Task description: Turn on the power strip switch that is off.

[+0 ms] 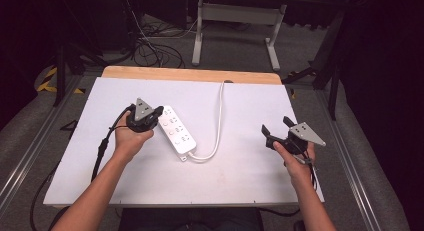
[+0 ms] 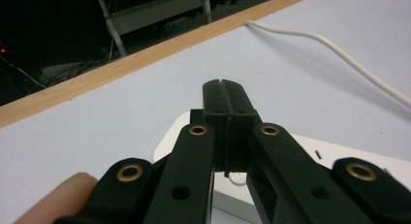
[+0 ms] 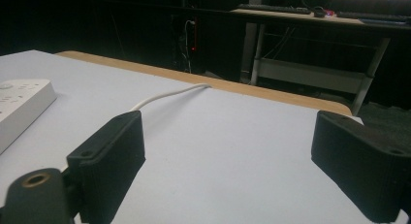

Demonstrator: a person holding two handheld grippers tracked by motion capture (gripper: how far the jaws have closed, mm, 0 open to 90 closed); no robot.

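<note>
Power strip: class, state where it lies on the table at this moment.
In the high view the power strip lies diagonally at the table's centre-left, just right of the left gripper, its cord running to the far edge.

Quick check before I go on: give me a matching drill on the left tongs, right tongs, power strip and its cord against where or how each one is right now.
Things:
1. left tongs
2. right tongs
3. power strip
4. cord

States:
A. runs off the table's far edge
B. open, above bare white board
C. lies flat between the two hands
D. shut, over the strip's far end

Pairs: 1-D, 2-B, 3-C, 4-A
</note>
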